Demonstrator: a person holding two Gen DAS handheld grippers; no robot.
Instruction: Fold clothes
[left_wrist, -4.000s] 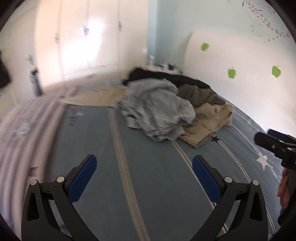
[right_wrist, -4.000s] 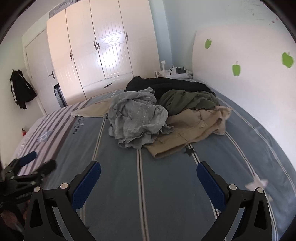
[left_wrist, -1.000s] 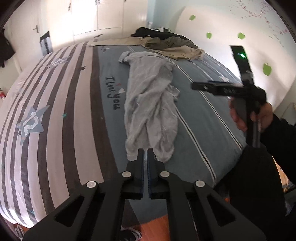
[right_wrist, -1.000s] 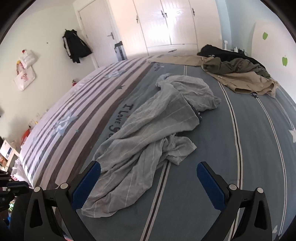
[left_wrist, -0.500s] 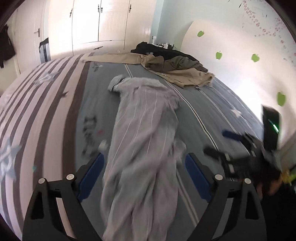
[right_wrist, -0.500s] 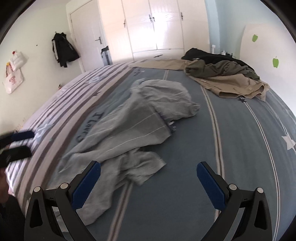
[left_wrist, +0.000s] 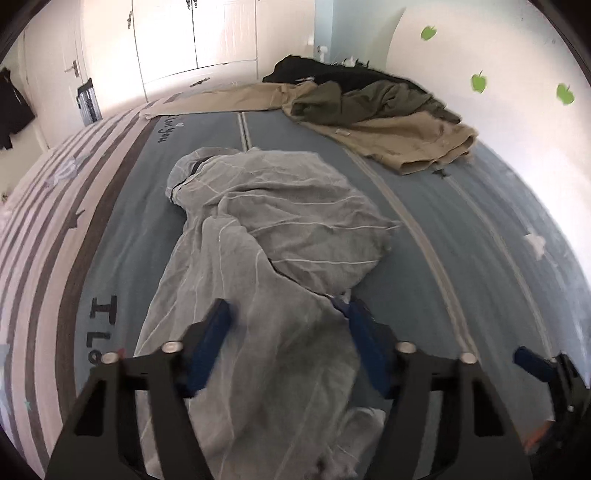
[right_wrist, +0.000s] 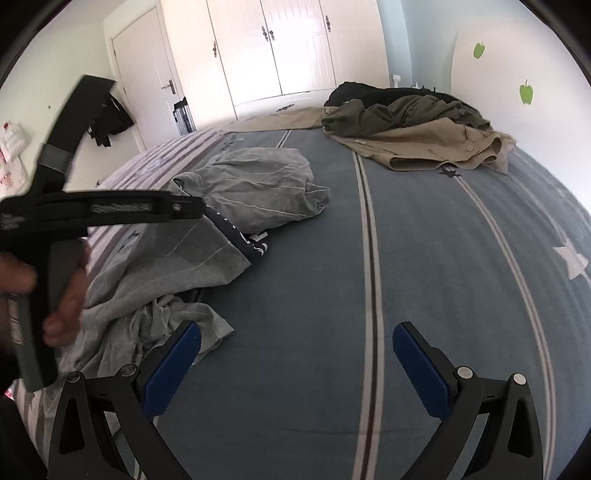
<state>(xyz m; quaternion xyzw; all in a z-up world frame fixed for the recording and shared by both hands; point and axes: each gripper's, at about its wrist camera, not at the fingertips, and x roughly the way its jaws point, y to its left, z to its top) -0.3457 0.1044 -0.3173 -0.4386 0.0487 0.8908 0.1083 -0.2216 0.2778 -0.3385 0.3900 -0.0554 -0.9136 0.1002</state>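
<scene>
A grey striped garment (left_wrist: 273, 243) lies crumpled and stretched lengthwise on the blue bed; it also shows in the right wrist view (right_wrist: 221, 206). My left gripper (left_wrist: 291, 343) is open, its blue pads straddling the garment's near part, just above the cloth. My right gripper (right_wrist: 295, 365) is open and empty over bare bedsheet, to the right of the garment's near corner. The left gripper's body and the holding hand (right_wrist: 62, 254) show at the left of the right wrist view. The right gripper's tips (left_wrist: 543, 369) show at the lower right of the left wrist view.
A pile of tan, olive and black clothes (left_wrist: 376, 107) lies at the far end of the bed, also in the right wrist view (right_wrist: 421, 125). The bedsheet (right_wrist: 424, 240) is blue with pale stripes. White wardrobe doors (right_wrist: 288, 48) stand behind. A wall with green apple stickers (left_wrist: 480, 55) is at right.
The left gripper, shut a second ago, has opened and moved forward low over the grey garment. The right gripper has shifted right, over bare sheet, staying open.
</scene>
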